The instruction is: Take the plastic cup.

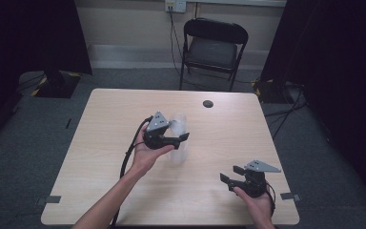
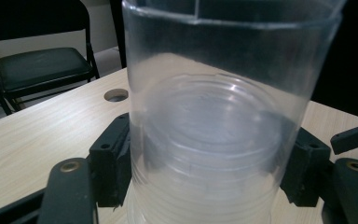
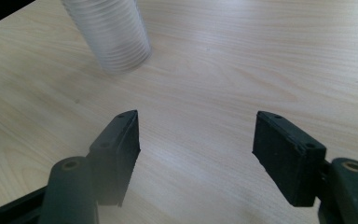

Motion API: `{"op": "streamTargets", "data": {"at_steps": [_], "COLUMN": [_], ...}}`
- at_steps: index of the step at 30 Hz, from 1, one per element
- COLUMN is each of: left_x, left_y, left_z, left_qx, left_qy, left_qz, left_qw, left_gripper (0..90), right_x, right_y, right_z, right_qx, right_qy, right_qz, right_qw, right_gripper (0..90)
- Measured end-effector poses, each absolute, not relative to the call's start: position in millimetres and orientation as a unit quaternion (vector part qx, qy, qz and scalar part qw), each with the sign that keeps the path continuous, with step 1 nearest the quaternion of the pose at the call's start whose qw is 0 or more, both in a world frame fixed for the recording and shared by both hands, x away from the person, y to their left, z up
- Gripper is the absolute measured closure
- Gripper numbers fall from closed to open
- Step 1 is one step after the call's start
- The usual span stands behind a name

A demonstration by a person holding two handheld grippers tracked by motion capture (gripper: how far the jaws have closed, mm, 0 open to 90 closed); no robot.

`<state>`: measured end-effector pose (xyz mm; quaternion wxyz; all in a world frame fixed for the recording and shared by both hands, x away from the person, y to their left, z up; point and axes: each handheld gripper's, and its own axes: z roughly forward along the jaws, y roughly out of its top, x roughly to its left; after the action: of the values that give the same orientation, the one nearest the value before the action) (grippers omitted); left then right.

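A stack of clear plastic cups [image 1: 178, 136] stands upright at the middle of the wooden table [image 1: 228, 129]. My left gripper [image 1: 181, 140] is shut on it: in the left gripper view the cups [image 2: 205, 116] sit between the two jaws, whose pads [image 2: 114, 158] press against both sides of the lower part. Whether the base touches the table I cannot tell. My right gripper [image 1: 231, 174] is held near the table's front right, open, with nothing between its fingers. Its own view has the jaws [image 3: 196, 140] wide apart over bare wood, with the ribbed cups [image 3: 109, 32] farther off.
A round cable hole [image 1: 208, 103] lies in the table toward the far edge, also seen as a hole [image 2: 116, 95] past the cups. A black folding chair [image 1: 214, 47] stands beyond the table. Dark curtains hang on both sides.
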<state>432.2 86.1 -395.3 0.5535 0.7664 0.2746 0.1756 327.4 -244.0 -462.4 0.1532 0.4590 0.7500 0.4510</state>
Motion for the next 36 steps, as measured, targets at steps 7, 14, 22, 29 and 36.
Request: {"op": "streamTargets", "data": {"at_steps": [7, 14, 22, 29, 36], "left_x": [431.9, 431.7, 434.3, 432.2, 428.4], "left_y": [80.7, 78.7, 83.1, 80.9, 82.1], "left_z": [-388.5, -374.8, -364.1, -354.8, -345.0], "left_qx": [0.76, 0.755, 0.738, 0.732, 0.725], "left_qy": [0.275, 0.27, 0.277, 0.281, 0.275], "left_qz": [0.182, 0.188, 0.184, 0.181, 0.182], "left_qw": [0.56, 0.567, 0.587, 0.594, 0.605], "left_gripper": [31.3, 31.7, 31.9, 32.1, 34.1], "right_x": [329.3, 329.4, 328.2, 328.9, 328.3], "right_y": [-244.2, -243.8, -244.8, -242.3, -242.7], "right_z": [-462.4, -462.7, -460.6, -461.1, -461.2], "right_qx": [0.464, 0.462, 0.462, 0.459, 0.459], "right_qy": [0.746, 0.747, 0.741, 0.744, 0.744], "right_qz": [0.452, 0.453, 0.459, 0.458, 0.459], "right_qw": [0.155, 0.153, 0.162, 0.161, 0.159], "right_gripper": [30.8, 30.7, 30.7, 30.7, 30.7]}}
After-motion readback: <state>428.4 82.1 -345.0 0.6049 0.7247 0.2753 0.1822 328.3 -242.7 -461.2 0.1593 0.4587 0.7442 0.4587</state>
